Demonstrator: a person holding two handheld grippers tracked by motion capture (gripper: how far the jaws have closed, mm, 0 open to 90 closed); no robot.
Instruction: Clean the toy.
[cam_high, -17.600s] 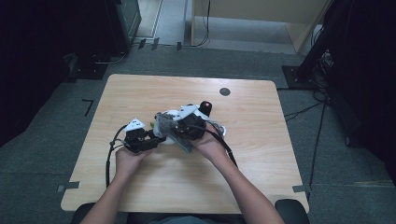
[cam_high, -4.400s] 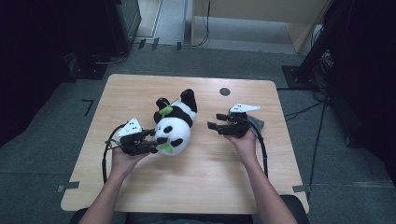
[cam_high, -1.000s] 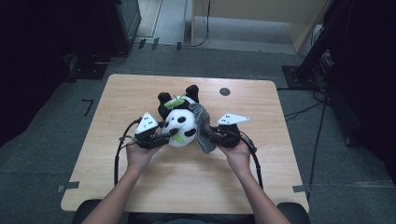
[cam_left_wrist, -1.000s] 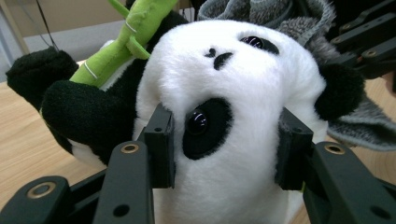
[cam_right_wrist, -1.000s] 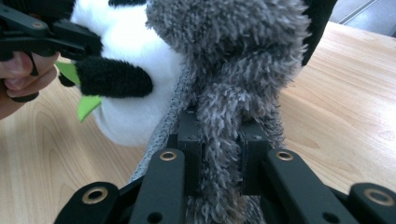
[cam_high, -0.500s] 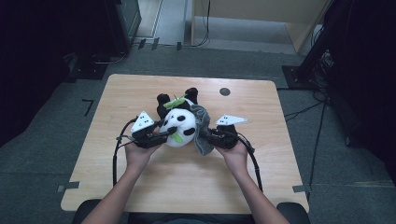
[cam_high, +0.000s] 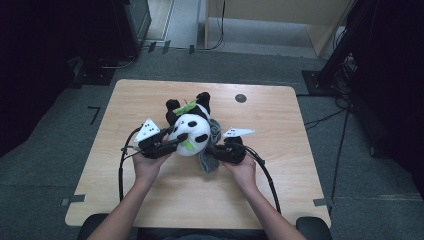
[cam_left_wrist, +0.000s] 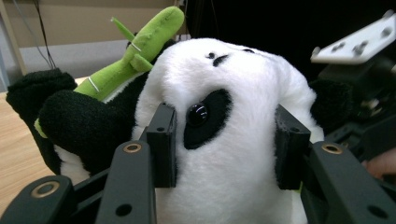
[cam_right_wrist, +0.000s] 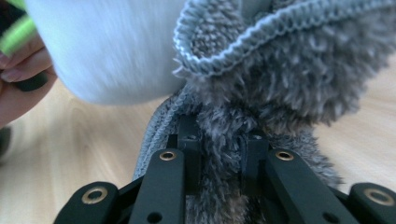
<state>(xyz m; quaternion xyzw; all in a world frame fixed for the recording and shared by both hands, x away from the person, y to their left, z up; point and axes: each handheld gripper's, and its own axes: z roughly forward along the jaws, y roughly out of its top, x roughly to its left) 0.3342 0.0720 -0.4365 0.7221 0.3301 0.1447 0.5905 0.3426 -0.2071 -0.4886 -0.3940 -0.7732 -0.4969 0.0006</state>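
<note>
A black-and-white plush panda with a green bamboo sprig lies on the wooden table. My left gripper is shut on the panda's white head, one pad beside its eye and the other on the far cheek. A grey fluffy cloth lies against the panda's right side. On that grey cloth my right gripper is shut, with a fold pinched between its pads. In the high view the right gripper sits just right of the panda's head.
A small dark round spot marks the table's far side. Black cables trail from both grippers toward the near edge. Dark equipment and grey floor surround the table.
The right hand has sunk a little toward the table with the grey cloth. The panda's head has shifted slightly; the left gripper keeps its hold on it.
</note>
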